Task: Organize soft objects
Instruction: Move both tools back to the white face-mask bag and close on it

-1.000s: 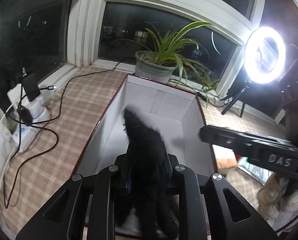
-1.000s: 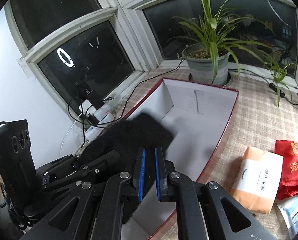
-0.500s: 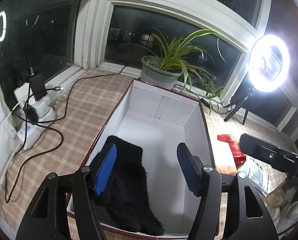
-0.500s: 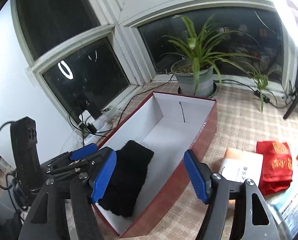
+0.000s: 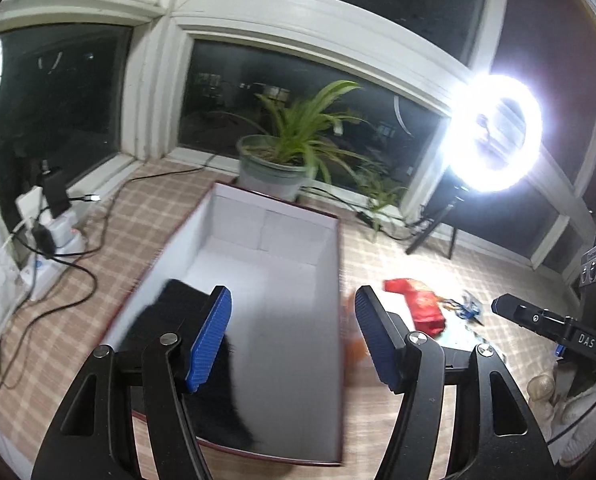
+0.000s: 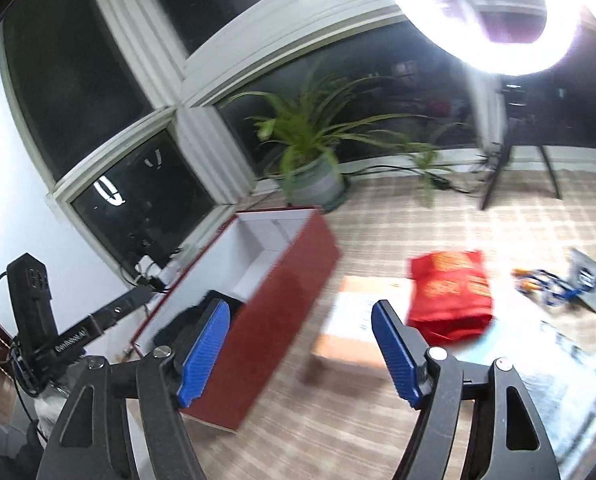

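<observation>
So both grippers are empty right now. The left gripper [image 5: 292, 336] has its jaws spread wide, and the right gripper [image 6: 300, 350] has just been opening too, with nothing between the blue pads of either one.

The black fuzzy cloth [image 5: 214, 364] is already down in the near-left corner of the box [image 5: 330, 320], around 8 o'clock in the left wrist view, partly hidden behind the left finger. So I'd say that drop-off is finished and this is the in-between bit, heading for the next soft thing.

In the right wrist view, the orange packet [image 6: 354, 332] sits just beside the box at about 5 o'clock, with the red pouch [image 6: 450, 296] touching its far side around 3 o'clock. The next move probably needs the right gripper lined up over one of those, then a squeeze.
</observation>
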`<state>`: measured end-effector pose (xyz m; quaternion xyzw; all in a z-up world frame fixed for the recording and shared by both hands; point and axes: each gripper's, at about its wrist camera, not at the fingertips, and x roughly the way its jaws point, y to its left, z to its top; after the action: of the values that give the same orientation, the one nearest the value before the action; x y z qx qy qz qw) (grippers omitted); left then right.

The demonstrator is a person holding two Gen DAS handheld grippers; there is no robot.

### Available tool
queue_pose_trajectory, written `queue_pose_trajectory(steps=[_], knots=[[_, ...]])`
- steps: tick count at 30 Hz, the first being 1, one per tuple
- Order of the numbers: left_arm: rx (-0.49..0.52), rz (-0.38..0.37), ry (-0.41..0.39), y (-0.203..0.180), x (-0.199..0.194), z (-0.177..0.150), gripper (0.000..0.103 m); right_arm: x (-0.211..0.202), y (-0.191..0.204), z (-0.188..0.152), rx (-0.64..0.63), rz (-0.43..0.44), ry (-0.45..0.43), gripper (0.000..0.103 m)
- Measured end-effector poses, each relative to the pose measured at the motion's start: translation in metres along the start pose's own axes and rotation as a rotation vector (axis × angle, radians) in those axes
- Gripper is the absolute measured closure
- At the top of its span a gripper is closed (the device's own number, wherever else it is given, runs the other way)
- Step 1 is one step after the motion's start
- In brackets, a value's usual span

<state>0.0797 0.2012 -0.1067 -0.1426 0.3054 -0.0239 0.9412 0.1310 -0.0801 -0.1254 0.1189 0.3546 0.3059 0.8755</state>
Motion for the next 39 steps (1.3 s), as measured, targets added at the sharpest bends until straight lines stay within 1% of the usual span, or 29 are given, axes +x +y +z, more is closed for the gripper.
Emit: queue_pose_trajectory(steps=[1, 6, 12, 17, 19, 21, 25, 31, 34, 39], knots=[[-0.001, -0.010, 0.002, -0.005, 0.000, -0.002, 0.039, -0.008, -0.009, -0.002, 0.006, -0.011, 0.002, 0.027], [-0.002, -0.080, 0.031, -0.044, 0.007, -0.012, 0.039, -0.045, -0.054, -0.013, 0.037, -0.073, 0.017, 0.027], [-0.003, -0.139, 0.078, -0.094, 0.019, -0.029, 0.039, -0.086, -0.114, -0.018, 0.046, -0.154, 0.049, 0.027], [-0.039, -0.180, 0.142, -0.130, 0.040, -0.049, 0.039, -0.106, -0.163, -0.016, 0.047, -0.180, 0.089, 0.027], [-0.067, -0.194, 0.171, -0.142, 0.050, -0.056, 0.039, -0.109, -0.180, -0.013, 0.038, -0.173, 0.109, 0.027], [-0.103, -0.209, 0.204, -0.154, 0.062, -0.064, 0.039, -0.108, -0.195, -0.012, 0.034, -0.160, 0.143, 0.027], [-0.153, -0.215, 0.253, -0.175, 0.084, -0.081, 0.039, -0.097, -0.223, -0.010, 0.034, -0.114, 0.223, 0.027], [-0.212, -0.216, 0.313, -0.198, 0.110, -0.103, 0.039, -0.066, -0.253, -0.013, 0.001, -0.040, 0.345, 0.027], [-0.251, -0.213, 0.343, -0.203, 0.125, -0.110, 0.039, -0.047, -0.263, -0.013, -0.002, -0.006, 0.393, 0.027], [-0.326, -0.201, 0.387, -0.202, 0.145, -0.117, 0.039, -0.017, -0.280, -0.011, 0.003, 0.042, 0.453, 0.027]])
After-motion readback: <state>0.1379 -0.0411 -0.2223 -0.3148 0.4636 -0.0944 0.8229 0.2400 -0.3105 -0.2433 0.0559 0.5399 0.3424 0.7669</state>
